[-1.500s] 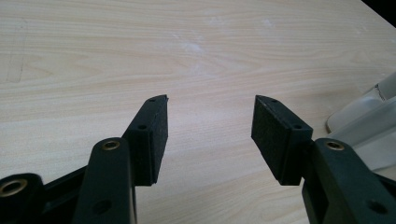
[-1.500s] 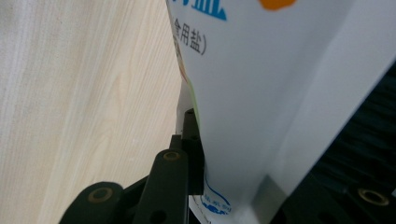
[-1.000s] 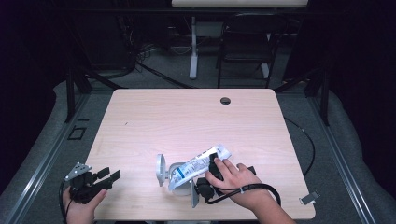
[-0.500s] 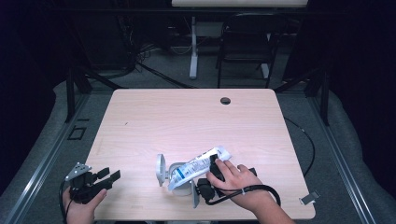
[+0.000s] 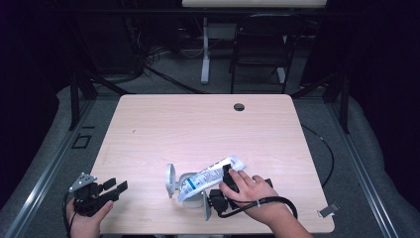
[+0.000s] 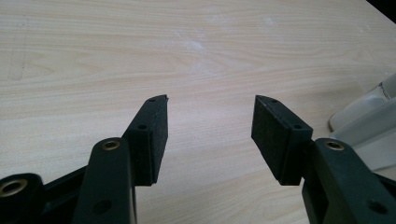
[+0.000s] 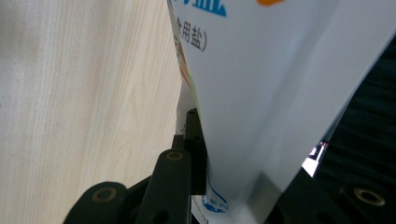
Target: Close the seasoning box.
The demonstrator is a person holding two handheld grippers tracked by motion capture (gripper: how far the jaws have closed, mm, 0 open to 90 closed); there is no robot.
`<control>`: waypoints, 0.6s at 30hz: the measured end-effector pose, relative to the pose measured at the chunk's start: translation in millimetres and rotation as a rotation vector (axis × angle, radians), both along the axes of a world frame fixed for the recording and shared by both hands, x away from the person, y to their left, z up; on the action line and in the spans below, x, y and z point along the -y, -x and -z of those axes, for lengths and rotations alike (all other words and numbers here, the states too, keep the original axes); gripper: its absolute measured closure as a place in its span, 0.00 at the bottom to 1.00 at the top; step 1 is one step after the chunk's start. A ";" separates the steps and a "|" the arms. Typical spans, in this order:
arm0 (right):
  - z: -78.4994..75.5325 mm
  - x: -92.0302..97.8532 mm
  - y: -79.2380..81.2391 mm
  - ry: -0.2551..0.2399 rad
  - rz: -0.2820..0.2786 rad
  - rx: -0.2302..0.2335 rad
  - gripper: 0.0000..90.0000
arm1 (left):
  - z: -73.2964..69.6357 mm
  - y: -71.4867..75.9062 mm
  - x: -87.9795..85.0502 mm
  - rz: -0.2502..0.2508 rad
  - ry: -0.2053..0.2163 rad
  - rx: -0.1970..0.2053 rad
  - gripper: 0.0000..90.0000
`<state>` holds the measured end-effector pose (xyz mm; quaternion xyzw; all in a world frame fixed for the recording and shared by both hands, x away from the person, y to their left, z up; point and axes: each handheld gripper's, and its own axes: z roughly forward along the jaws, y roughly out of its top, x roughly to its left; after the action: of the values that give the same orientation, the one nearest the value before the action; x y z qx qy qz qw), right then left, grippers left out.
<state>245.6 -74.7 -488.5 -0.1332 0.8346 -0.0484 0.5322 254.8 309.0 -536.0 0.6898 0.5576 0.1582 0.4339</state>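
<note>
High view puts a white plastic pouch with blue printing (image 5: 210, 174) near the front edge of the pale wooden table (image 5: 198, 124), a little right of the middle. The pouch lies tilted, its crimped end raised toward the right and its lower end over a small white round container (image 5: 190, 179) that stands on the table with a round hinged lid (image 5: 170, 179) flipped up at its left side. The right gripper (image 5: 227, 179) is clamped on the pouch near its upper end, with the person's right hand (image 5: 250, 191) wrapped around the gripper body and a black cable looping out behind it. From the right gripper view, the white pouch (image 7: 261, 102) rises between the two black jaws, which are drawn in narrowly against both of its faces; blue characters are printed on the film near the top, and the wood grain of the table shows at the left.

Well apart, at the front left corner of the table, the left gripper (image 5: 115, 187) is held in the person's left hand (image 5: 88, 213), with a grey three-cornered plate on top. In the left gripper view its jaws stand wide apart with nothing but bare table between the pads (image 6: 154, 140), and the white container (image 6: 369, 112) shows at the right edge.
</note>
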 end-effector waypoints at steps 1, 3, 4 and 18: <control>0.2 0.1 -0.1 -0.006 0.001 -0.003 0.88 | 0.0 0.0 0.0 0.000 0.000 0.000 0.51; 0.0 0.1 -0.1 -0.013 0.009 -0.009 0.88 | 0.0 0.0 0.0 0.000 0.000 -0.001 0.51; -0.1 0.2 0.0 -0.016 0.009 -0.010 0.88 | 0.1 0.0 0.0 0.000 0.000 -0.002 0.51; -0.8 1.2 5.3 -0.069 0.013 -0.042 0.88 | 1.4 -0.5 -0.3 -0.002 -0.003 -0.004 0.51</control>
<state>240.3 -75.8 -487.7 -0.1106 0.8475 -0.0202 0.5187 255.3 309.3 -537.5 0.6901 0.5589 0.1578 0.4317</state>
